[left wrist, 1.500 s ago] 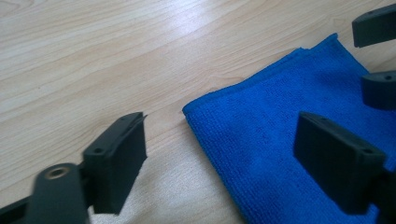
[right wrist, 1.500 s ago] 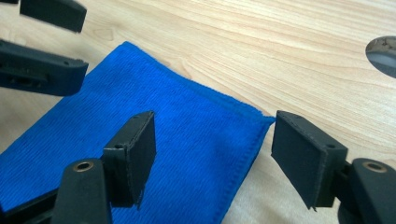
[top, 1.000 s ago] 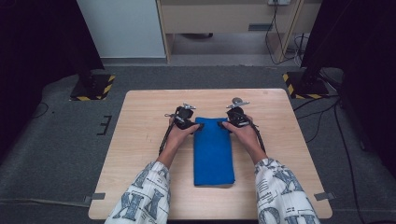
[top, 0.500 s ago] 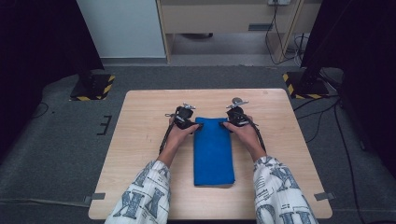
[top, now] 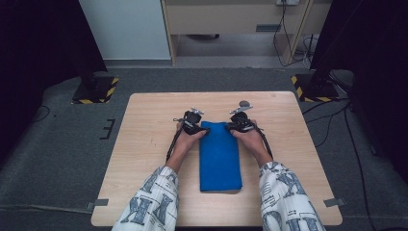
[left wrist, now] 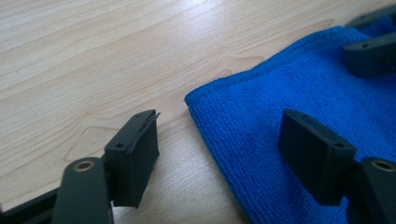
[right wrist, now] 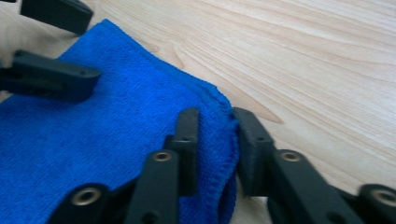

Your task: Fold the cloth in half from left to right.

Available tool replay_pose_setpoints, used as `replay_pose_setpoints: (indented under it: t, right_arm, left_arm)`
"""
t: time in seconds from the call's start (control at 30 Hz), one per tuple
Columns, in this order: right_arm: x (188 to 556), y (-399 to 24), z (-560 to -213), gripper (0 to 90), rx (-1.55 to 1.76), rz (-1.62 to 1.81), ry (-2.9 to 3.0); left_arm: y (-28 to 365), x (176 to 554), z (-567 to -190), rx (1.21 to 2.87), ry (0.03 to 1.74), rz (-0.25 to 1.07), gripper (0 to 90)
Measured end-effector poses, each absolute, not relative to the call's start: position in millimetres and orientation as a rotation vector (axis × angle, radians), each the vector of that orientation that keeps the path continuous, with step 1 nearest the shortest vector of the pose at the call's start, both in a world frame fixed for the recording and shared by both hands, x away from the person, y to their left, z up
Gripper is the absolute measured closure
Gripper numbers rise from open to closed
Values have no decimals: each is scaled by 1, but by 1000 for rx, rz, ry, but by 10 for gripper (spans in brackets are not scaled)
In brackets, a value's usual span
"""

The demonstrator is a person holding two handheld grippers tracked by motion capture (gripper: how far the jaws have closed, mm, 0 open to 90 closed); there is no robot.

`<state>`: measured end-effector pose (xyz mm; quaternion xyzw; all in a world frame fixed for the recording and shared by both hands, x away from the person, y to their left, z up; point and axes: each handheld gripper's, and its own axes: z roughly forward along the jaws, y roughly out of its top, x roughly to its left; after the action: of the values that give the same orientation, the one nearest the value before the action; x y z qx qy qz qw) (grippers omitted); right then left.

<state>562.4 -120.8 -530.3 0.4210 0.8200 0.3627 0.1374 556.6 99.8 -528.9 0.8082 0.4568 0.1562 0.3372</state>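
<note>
A blue cloth (top: 220, 156), folded into a long strip, lies on the wooden table (top: 144, 144). My left gripper (top: 195, 122) is at its far left corner. In the left gripper view the left gripper (left wrist: 219, 128) is open, its jaws have just been closing, and the corner of the cloth (left wrist: 289, 88) lies between them untouched. My right gripper (top: 239, 124) is at the far right corner. Its jaws have just been closing, and the right gripper (right wrist: 215, 119) is shut on the hem of the cloth (right wrist: 116, 121).
A small dark round spot (top: 245, 103) sits on the table behind the right gripper. Beyond the table are a pale cabinet (top: 127, 29) and two stand bases with yellow-black tape (top: 94, 91) (top: 312, 89). Cables trail on the floor at the right.
Both hands stay at the cloth's far corners; the high view shows no shift of hands or cloth.
</note>
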Motion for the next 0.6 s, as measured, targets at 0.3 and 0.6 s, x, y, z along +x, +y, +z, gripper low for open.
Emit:
replay_pose_setpoints:
  t: [0.3,0.6]
  right_arm:
    - [562,-119,-530,821,1228,1053,2372]
    - [559,-115,-528,844,1189,1004,2375]
  left_arm:
    - [98,555,-527,2127,1162,406,459]
    - [92,550,-524,2129,1166,369,718]
